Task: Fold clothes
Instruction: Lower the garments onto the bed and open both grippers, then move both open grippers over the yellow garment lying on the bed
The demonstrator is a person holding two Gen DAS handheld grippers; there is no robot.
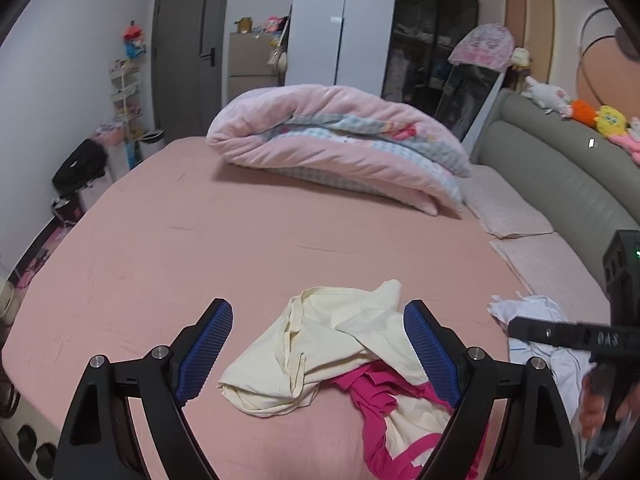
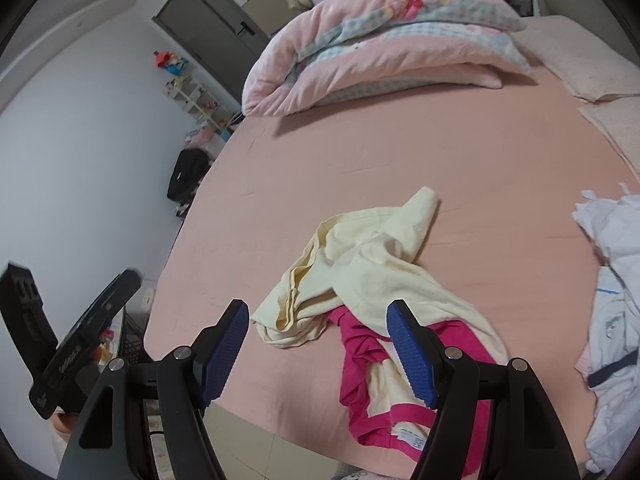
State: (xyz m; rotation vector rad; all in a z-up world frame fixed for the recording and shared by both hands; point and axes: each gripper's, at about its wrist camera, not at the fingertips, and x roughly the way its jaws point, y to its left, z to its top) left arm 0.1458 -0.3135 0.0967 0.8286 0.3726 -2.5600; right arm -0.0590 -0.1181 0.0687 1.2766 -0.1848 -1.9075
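Observation:
A crumpled cream and magenta garment [image 1: 340, 356] lies on the pink bed near its front edge; it also shows in the right wrist view [image 2: 372, 276]. My left gripper [image 1: 318, 350] is open and empty, hovering just above the garment. My right gripper [image 2: 318, 350] is open and empty, above the garment's near part. The right gripper's body shows at the right of the left wrist view [image 1: 580, 336]. The left gripper's body shows at the left of the right wrist view [image 2: 72, 344].
A pile of white clothes [image 2: 612, 320] lies to the right on the bed [image 1: 200, 240]. A folded pink quilt [image 1: 340, 148] sits at the far side. Pillows [image 1: 516, 208] and a grey headboard [image 1: 560, 176] with plush toys are at the right. The floor lies past the bed's left edge.

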